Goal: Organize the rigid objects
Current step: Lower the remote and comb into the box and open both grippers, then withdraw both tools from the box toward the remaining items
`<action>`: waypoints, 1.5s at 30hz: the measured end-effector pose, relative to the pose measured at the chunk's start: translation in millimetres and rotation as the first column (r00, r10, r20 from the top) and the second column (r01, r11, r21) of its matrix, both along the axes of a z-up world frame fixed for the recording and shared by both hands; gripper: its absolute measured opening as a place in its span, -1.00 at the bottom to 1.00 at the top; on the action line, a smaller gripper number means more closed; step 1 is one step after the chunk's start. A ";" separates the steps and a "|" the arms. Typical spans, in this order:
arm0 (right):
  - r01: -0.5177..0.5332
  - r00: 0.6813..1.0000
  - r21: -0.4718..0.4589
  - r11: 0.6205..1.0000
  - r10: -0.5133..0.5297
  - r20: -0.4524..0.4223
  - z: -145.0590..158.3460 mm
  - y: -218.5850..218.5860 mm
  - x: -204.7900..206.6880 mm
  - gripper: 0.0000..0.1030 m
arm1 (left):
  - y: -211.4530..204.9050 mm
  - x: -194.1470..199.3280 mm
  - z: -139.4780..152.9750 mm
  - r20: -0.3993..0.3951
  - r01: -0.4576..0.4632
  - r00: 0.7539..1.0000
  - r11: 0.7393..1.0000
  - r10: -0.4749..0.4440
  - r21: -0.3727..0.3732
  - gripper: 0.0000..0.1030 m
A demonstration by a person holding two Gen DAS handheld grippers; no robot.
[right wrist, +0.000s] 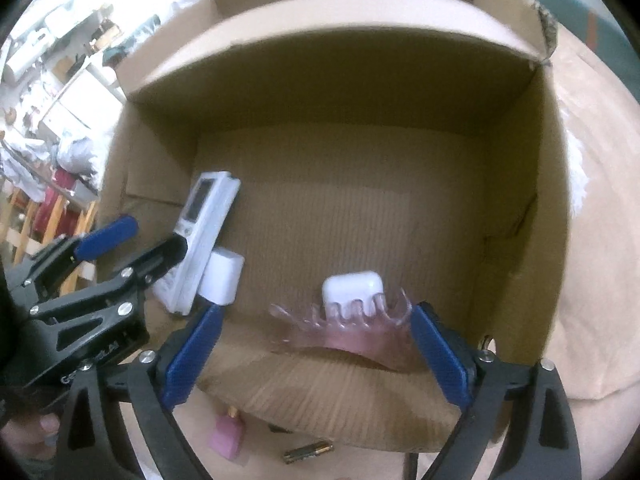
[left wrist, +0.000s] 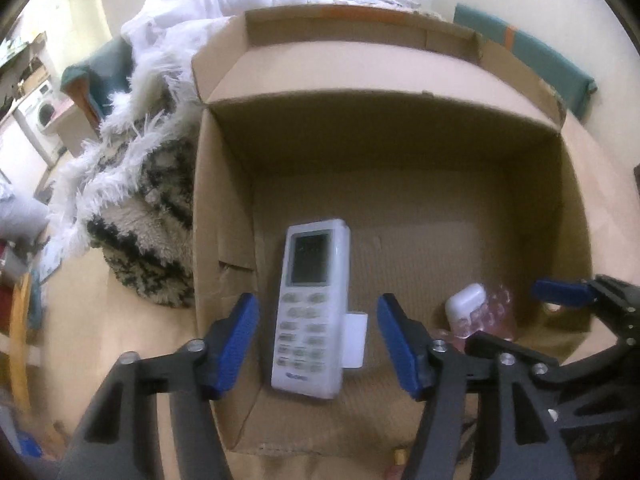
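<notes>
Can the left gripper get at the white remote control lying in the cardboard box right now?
Probably yes: left gripper hangs open directly over the white remote control, nothing between them.

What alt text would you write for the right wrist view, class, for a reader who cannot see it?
The open right gripper hovers over a cardboard box with a pink hair claw clip lying between its blue fingers, in front of a white earbud case. A white remote control lies at the box's left wall, by the left gripper.
</notes>
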State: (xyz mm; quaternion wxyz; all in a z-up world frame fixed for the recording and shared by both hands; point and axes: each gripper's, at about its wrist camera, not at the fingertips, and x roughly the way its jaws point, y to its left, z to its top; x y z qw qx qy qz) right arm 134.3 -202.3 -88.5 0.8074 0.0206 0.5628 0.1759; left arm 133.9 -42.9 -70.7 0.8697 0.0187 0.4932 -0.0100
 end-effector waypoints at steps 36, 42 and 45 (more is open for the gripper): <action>0.126 0.988 0.066 0.990 -0.131 0.086 37.8 -40.2 -61.9 1.00 | 39.6 -73.4 37.0 0.029 -0.073 0.997 0.997 0.074 -0.040 0.29; 0.163 0.984 0.080 0.983 -0.168 0.059 33.7 -45.1 -80.9 1.00 | 58.9 -90.2 27.2 -0.027 -0.148 0.989 0.986 0.146 -0.082 0.29; 0.203 0.978 0.093 0.975 -0.207 0.036 29.9 -51.5 -88.9 1.00 | 63.9 -100.4 17.4 -0.071 -0.166 0.985 0.983 0.160 -0.085 0.29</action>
